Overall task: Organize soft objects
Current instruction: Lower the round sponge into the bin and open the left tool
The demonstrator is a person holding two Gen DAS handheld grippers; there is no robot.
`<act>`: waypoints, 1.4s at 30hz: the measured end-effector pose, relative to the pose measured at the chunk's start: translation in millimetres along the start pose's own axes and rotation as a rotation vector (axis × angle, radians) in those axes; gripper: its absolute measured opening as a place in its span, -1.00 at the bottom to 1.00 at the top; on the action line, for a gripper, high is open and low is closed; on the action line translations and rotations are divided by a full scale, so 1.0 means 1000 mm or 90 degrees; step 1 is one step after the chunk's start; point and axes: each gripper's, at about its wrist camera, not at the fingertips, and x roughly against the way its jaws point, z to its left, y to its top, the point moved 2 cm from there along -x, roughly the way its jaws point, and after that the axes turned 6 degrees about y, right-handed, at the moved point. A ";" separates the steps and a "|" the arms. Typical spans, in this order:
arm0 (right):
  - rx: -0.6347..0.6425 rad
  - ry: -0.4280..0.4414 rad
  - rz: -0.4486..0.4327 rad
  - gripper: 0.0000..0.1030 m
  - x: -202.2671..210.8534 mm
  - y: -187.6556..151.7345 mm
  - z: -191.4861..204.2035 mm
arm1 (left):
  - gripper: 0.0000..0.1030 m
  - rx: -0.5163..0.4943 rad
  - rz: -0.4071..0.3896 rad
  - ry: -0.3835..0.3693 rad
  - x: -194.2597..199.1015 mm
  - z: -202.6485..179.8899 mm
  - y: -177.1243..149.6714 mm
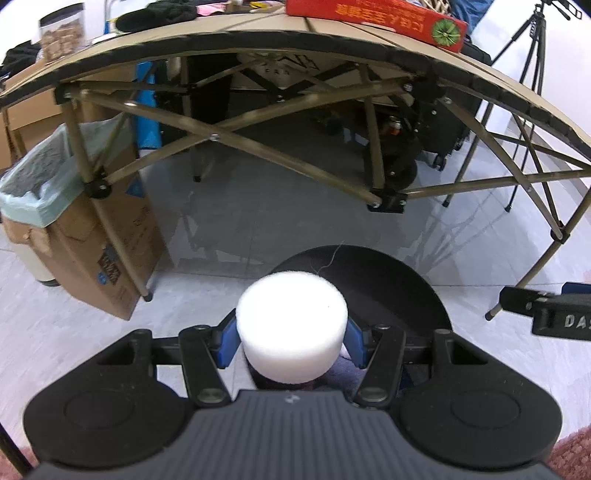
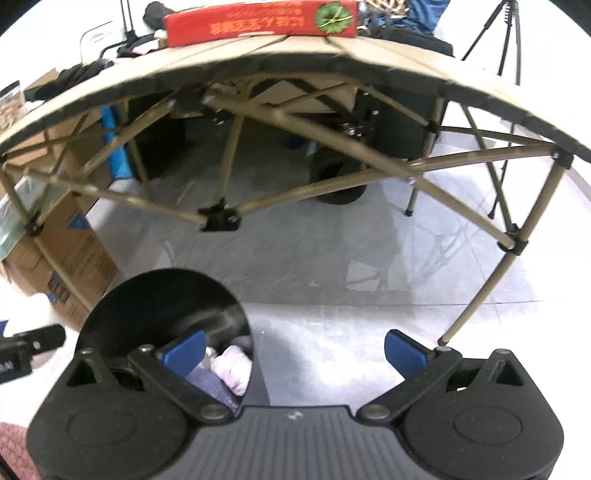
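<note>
The left gripper (image 1: 291, 341) pinched a white foam puck (image 1: 291, 325) just above a black bin (image 1: 388, 291) below the folding table (image 1: 258, 40). The right gripper (image 2: 295, 350) hung beside the bin, fingers spread, empty. The red box (image 1: 373, 18) on the table bore print too blurred to read.

Black grippers (image 2: 294, 349), blue fingertips (image 2: 184, 350)

1. White letters "DAS" stand on the black right gripper (image 1: 554, 317) at the left wrist view's edge.
2. The red box (image 1: 376, 18) on the tabletop (image 1: 258, 29) bears yellow characters, seemingly Chinese, too blurred to read.
</note>
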 end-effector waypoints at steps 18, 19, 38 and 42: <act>-0.042 -0.031 -0.017 1.00 0.004 0.009 -0.024 | 0.12 -0.054 0.039 -0.051 -0.050 -0.056 0.006; -0.043 -0.031 -0.016 1.00 0.004 0.009 -0.025 | 0.13 -0.055 0.042 -0.052 -0.051 -0.057 0.005; -0.038 -0.025 -0.010 1.00 0.000 0.007 -0.021 | 1.00 -0.051 0.051 -0.042 -0.045 -0.061 0.004; -0.039 -0.026 -0.007 1.00 -0.001 0.007 -0.021 | 1.00 -0.050 0.054 -0.042 -0.046 -0.062 0.004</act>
